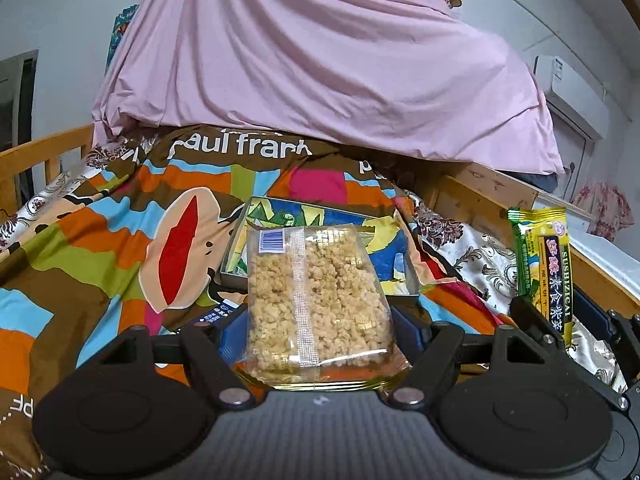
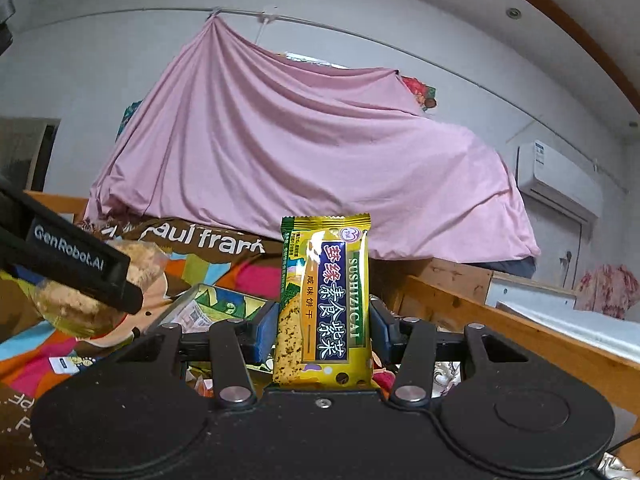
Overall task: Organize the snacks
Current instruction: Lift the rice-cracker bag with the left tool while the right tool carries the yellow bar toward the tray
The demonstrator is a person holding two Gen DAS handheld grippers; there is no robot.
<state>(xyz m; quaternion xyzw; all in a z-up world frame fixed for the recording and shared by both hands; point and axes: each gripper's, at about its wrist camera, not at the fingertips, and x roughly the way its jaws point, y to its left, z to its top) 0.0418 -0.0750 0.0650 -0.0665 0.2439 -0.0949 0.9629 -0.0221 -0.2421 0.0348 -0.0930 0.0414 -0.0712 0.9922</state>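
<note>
A clear packet of crumbly golden grain snack (image 1: pixel 316 300) stands upright between the blue pads of my left gripper (image 1: pixel 320 330), which is shut on its sides. At the right edge of the same view, my right gripper (image 1: pixel 558 320) holds a yellow-green biscuit packet (image 1: pixel 544 264). In the right wrist view that biscuit packet (image 2: pixel 324 300) stands upright with my right gripper (image 2: pixel 323 332) shut on it. The grain snack (image 2: pixel 92 300) shows at the left, behind a black finger (image 2: pixel 80 272) of my left gripper. A shallow box (image 1: pixel 236 248) with a colourful printed inside lies on the bed behind both packets, its rim (image 2: pixel 180 300) also showing in the right wrist view.
Both grippers hover over a bed with a bright patchwork quilt (image 1: pixel 120 220). A pink sheet (image 1: pixel 320 60) is draped behind it. A wooden bed rail (image 2: pixel 500 320) runs along the right. A small dark blue packet (image 1: pixel 212 314) lies on the quilt beside the box.
</note>
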